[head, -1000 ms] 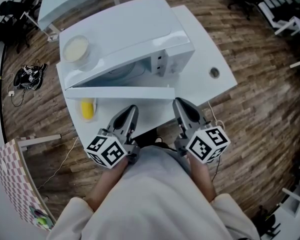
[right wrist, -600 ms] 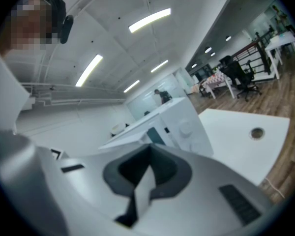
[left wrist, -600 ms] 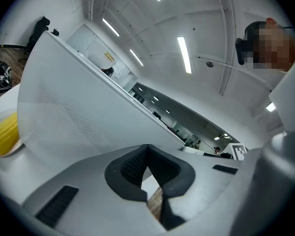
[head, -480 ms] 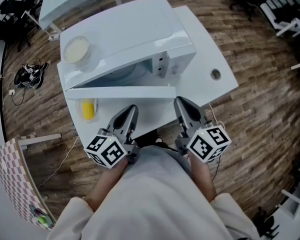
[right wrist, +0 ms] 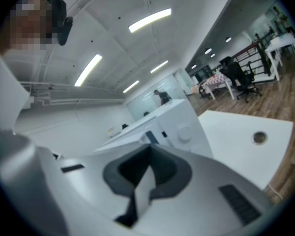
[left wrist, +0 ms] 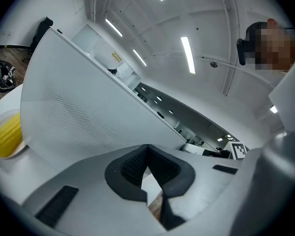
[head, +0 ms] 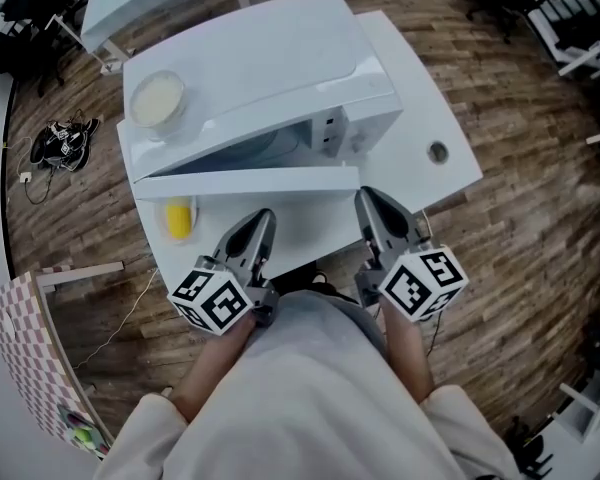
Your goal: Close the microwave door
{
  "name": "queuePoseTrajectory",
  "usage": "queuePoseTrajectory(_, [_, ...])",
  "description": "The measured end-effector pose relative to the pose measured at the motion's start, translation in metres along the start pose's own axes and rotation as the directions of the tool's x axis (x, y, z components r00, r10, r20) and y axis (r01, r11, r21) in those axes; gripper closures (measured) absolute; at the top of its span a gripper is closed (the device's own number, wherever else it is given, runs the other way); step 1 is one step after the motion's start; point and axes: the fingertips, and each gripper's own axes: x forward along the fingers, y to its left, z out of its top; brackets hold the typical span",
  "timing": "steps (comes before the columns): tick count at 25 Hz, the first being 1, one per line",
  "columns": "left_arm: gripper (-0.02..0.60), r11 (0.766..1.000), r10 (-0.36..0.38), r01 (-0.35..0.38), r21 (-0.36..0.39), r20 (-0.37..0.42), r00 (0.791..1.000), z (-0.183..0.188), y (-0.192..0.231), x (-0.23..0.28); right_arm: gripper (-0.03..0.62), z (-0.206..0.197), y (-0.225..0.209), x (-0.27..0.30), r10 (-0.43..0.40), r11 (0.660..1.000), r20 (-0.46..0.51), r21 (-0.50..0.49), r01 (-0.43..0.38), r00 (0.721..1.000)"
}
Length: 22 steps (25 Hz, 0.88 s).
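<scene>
The white tabletop (head: 412,93) carries the microwave (head: 270,58), its door (head: 245,184) swung wide open across the front, towards the person. Just short of it, the left hand-held gripper (head: 261,220) and right hand-held gripper (head: 370,200) hover, jaws pressed together on nothing.

White microwave (head: 270,78); door (head: 242,184) open (swung out).

The right gripper (right wrist: 143,177), fingers together on nothing, faces the white microwave (right wrist: 174,124) on its table (right wrist: 231,134).
</scene>
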Motion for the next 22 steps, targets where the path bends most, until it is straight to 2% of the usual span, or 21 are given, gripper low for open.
queuePoseTrajectory(11, [0.565, 1.000, 0.010, -0.010, 0.009, -0.011, 1.000, 0.002, 0.006, 0.006, 0.576, 0.008, -0.007, 0.013, -0.003, 1.000, -0.001, 0.004, 0.003, 1.000])
queuePoseTrajectory(22, [0.565, 1.000, 0.020, -0.020, -0.016, -0.023, 1.000, 0.002, 0.013, 0.012, 0.576, 0.016, -0.012, 0.024, -0.002, 1.000, -0.005, 0.008, 0.002, 1.000])
